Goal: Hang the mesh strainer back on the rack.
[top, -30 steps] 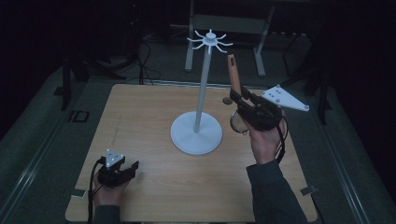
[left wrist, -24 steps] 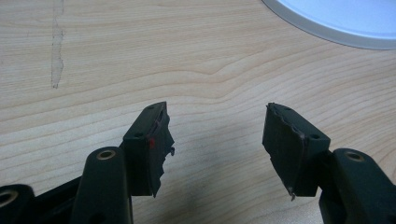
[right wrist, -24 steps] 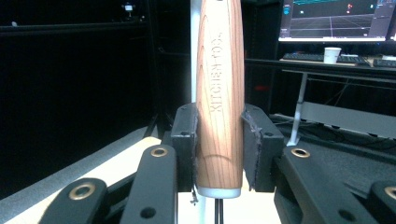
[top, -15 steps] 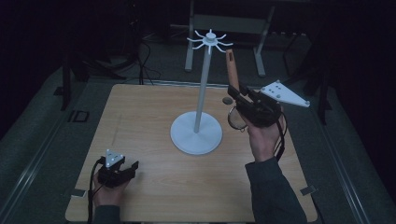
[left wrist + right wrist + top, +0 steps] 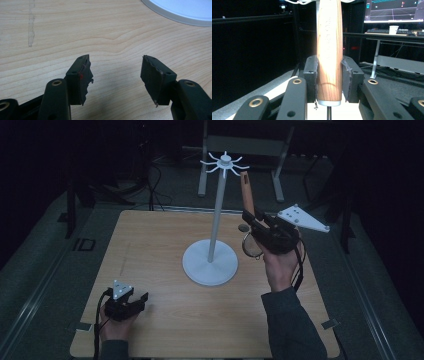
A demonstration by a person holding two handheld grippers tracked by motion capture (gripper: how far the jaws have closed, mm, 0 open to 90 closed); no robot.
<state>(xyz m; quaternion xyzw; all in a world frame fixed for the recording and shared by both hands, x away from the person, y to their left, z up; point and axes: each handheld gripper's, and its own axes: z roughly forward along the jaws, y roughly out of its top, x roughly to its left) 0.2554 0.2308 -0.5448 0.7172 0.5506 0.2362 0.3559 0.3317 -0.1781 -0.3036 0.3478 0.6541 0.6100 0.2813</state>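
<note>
Two black pads of the right gripper (image 5: 329, 82) pinch a smooth wooden handle (image 5: 329, 50), grain lengthwise, held upright right of the white stand (image 5: 215, 220), its top near the stand's spoked crown; a round metal-rimmed head hangs below the grip. The left gripper (image 5: 116, 80) rests low on the pale wood table (image 5: 75, 30), jaws spread, holding nothing, pads ragged.

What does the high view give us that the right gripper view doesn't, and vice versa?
High view alone: the white stand's round base on the light wooden table, the left gripper resting low near the table's front edge, and the round strainer end under the right hand. Right gripper view alone: the jaws pressed on both sides of the handle, a lit monitor, a paper cup. Both: the right gripper holding the wooden-handled utensil upright near the stand's hooked top.
</note>
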